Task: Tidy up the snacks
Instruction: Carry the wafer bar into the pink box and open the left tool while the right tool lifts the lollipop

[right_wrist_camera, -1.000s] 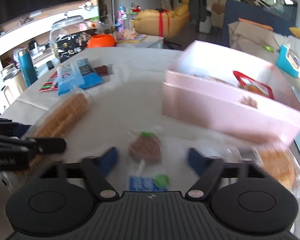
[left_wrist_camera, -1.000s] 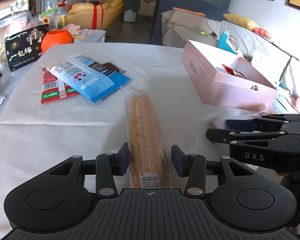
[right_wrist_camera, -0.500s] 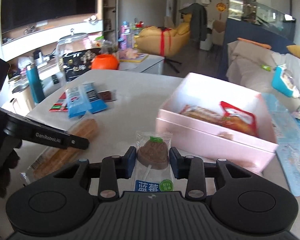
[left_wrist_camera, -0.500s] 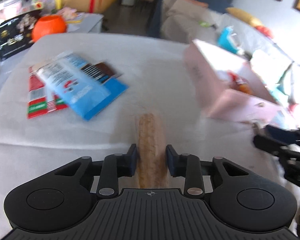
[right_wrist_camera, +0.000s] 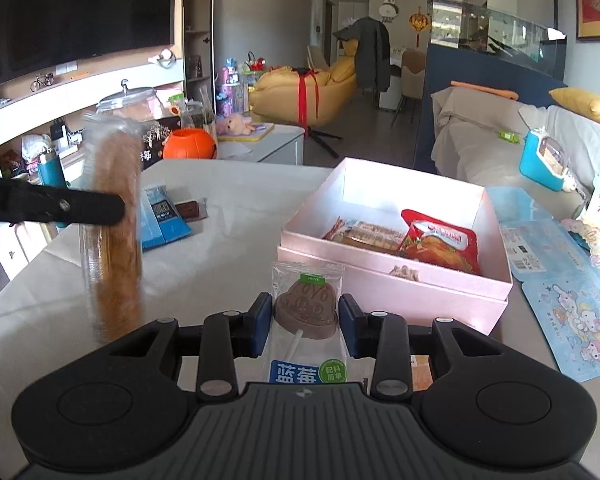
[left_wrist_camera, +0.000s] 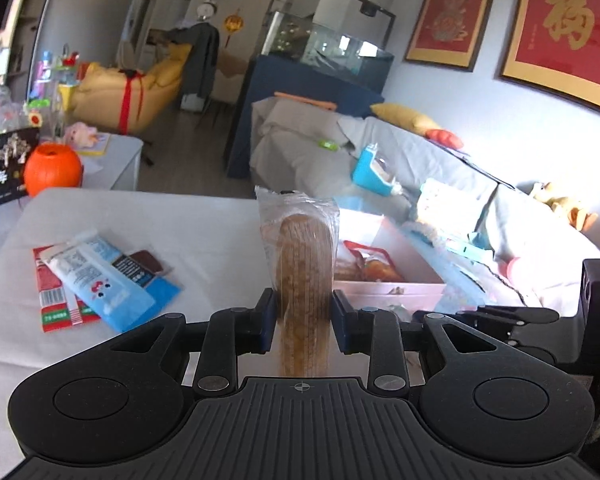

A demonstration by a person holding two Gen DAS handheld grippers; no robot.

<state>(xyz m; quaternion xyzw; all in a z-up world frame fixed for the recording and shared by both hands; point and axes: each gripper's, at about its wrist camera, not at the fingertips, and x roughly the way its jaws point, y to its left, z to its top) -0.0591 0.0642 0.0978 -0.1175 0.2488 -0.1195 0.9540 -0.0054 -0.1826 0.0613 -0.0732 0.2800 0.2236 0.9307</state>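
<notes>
My left gripper clamps the biscuit sleeve, held aloft; right gripper pinches the lollipop before the box. Risk: sleeve crushing, or slipping in its slick wrapper.

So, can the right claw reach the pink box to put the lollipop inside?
Probably yes. The right claw holds the wrapped lollipop just short of the pink box, which is open on top. Nothing stands between them, and the left claw's cracker sleeve is off to the side.
</notes>
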